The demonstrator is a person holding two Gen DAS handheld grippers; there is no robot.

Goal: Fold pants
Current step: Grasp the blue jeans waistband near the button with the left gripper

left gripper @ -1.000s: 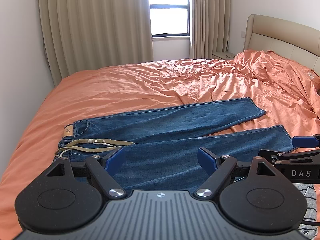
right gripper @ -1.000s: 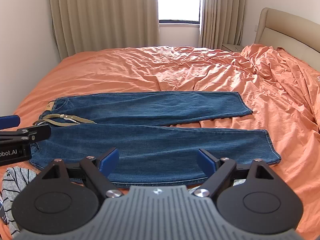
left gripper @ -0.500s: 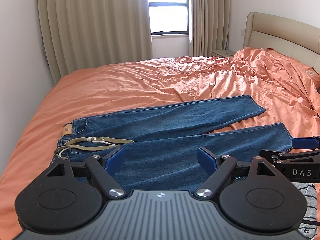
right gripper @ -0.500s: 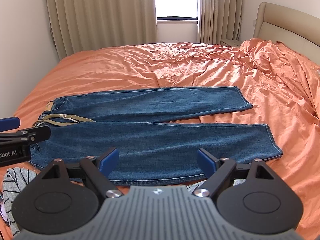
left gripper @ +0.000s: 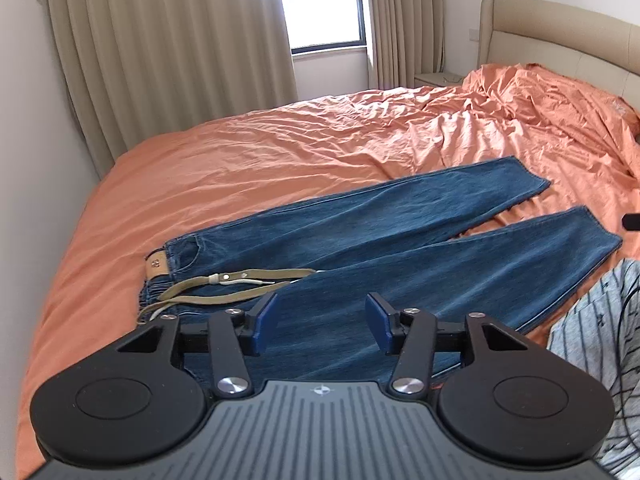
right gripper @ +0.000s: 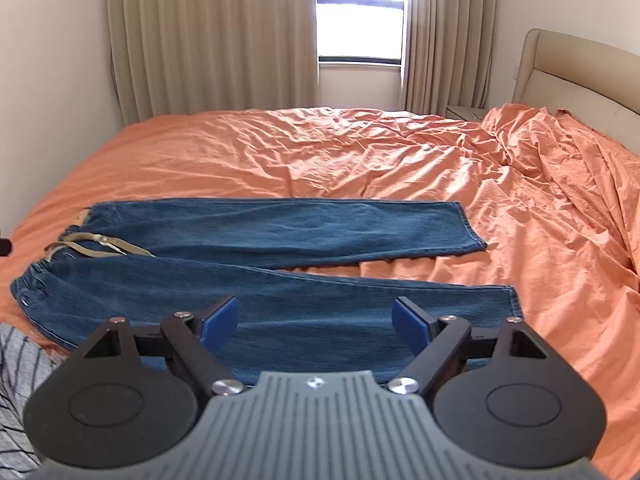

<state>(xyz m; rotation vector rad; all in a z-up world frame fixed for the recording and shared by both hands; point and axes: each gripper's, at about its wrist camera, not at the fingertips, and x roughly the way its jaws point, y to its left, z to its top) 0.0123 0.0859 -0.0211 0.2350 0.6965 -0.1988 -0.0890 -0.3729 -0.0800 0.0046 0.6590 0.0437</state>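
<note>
Lying flat along the near edge of the bed (right gripper: 280,152): blue jeans (right gripper: 280,232), long axis left to right, waistband toward the foot edge, hems toward the headboard (right gripper: 568,68). Poised over the waist end, left gripper (left gripper: 320,322), jaws wide, holding nothing. Over the near leg, closer to the hems, right gripper (right gripper: 316,320), likewise spread and empty. Contact with denim probably none, hard to judge.

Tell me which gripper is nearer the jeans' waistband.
Left. The left gripper hovers just short of the waistband; the right gripper sits farther along the near leg, toward the hem.
</note>
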